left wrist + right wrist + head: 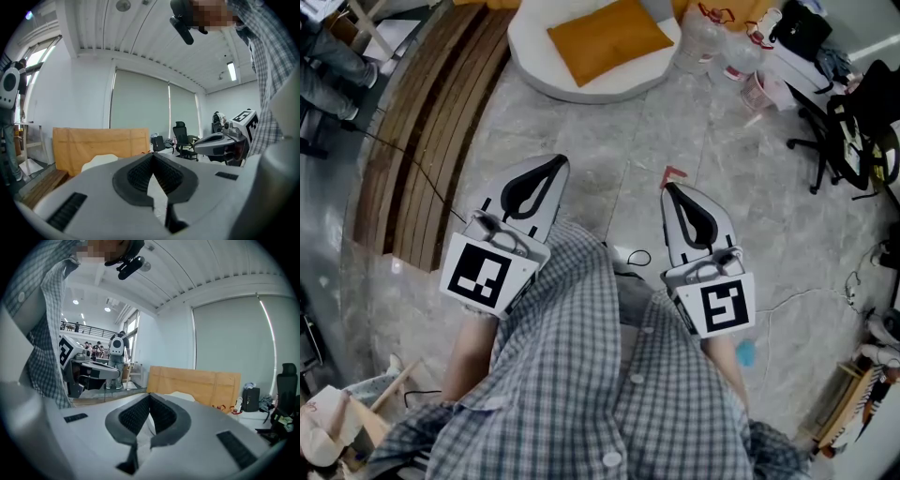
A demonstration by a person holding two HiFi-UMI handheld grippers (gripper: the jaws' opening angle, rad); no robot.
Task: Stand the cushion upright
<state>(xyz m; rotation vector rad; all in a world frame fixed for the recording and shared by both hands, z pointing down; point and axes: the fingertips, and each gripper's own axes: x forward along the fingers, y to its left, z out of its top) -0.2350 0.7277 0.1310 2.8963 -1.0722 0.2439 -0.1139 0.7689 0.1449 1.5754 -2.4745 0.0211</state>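
Head view: an orange cushion lies flat across the middle of what appears to be a round white floor seat, one corner reaching toward the seat's near rim, well apart from both grippers. Slatted wooden decking curves past the seat's left edge, and clear plastic bottles stand just off its right edge on the grey marbled floor. Nearer the camera, a person in a checked shirt holds the left gripper and the right gripper side by side above the floor, both aimed toward the seat. Each gripper view shows its ribbed fingers pressed together at the tip with nothing caught between them. A tan panel stands behind the seat.
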